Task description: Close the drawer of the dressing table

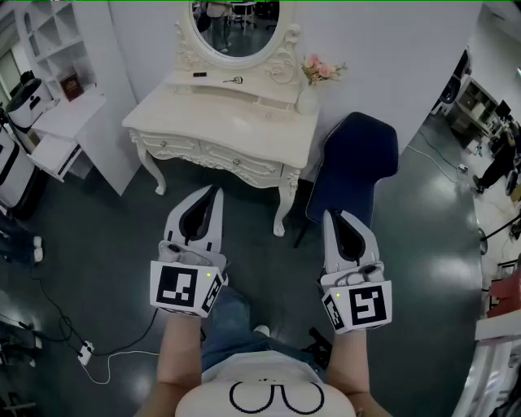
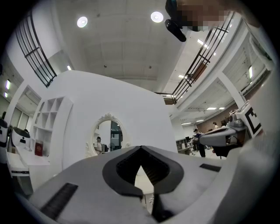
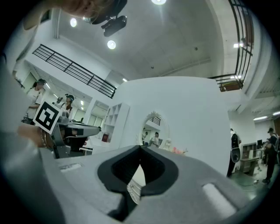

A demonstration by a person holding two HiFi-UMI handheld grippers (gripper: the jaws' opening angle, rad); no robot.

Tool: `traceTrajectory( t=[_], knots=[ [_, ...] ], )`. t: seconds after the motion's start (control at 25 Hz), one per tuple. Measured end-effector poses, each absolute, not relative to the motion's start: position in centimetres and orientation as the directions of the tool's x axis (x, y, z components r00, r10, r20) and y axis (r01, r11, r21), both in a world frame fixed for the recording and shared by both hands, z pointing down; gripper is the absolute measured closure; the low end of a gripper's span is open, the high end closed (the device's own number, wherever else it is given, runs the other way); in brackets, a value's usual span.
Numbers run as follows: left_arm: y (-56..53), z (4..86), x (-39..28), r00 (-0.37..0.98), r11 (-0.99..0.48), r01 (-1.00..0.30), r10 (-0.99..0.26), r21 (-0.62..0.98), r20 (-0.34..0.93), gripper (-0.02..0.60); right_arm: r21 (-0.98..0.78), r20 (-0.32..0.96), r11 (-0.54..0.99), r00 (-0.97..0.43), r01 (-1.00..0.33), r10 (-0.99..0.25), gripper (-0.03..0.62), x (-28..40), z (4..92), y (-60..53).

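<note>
Two wide drawers (image 1: pixel 241 160) sit in the front of the dressing table (image 1: pixel 220 116). Both look flush and their insides are unseen. A small drawer (image 1: pixel 275 101) in the raised tier under the mirror (image 1: pixel 236 24) may stand slightly out, but I cannot tell. A vase (image 1: pixel 307 99) at the worktop's right end holds pink flowers (image 1: pixel 322 71). A shelf unit (image 1: pixel 49 32) to the left has a red box (image 1: pixel 71 84) in one cubby.

Only the head view shows the floor (image 1: pixel 98 244) and the dark chair (image 1: pixel 358 163) just right of the table. The gripper views alone show ceiling lights (image 2: pixel 157 17), railings (image 2: pixel 37 57) and distant people (image 2: pixel 197 140); each also catches the other gripper at its edge.

The left gripper (image 1: pixel 215 190) and right gripper (image 1: pixel 332 215) are side by side, well short of the table and pointing toward it. Both pairs of jaws are pressed together at the tips with nothing pinched. The table shows through the gap behind the tips, well apart from them.
</note>
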State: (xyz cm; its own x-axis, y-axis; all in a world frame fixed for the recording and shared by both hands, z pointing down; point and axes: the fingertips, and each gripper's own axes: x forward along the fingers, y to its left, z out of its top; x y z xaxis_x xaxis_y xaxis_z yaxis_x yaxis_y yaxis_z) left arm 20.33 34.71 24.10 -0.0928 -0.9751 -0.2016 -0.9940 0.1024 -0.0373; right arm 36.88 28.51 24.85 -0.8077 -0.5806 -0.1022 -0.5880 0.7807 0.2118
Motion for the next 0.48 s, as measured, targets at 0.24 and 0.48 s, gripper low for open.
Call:
traceTrajectory(
  t=[0.24, 0.48],
  knots=[
    [31.9, 25.2, 17.6, -0.095, 0.102, -0.994, -0.977, -0.03, -0.189, 0.584, 0.202, -0.085, 0.776, -0.8, -0.597, -0.594, 0.594, 34.7, 26.0, 25.3],
    [27.5, 26.0, 12.5, -0.094, 0.101, -0.995, -0.978, -0.024, -0.184, 0.583, 0.184, -0.093, 0.788, -0.808, -0.588, -0.582, 0.594, 29.6, 26.6, 21.1]
  ],
)
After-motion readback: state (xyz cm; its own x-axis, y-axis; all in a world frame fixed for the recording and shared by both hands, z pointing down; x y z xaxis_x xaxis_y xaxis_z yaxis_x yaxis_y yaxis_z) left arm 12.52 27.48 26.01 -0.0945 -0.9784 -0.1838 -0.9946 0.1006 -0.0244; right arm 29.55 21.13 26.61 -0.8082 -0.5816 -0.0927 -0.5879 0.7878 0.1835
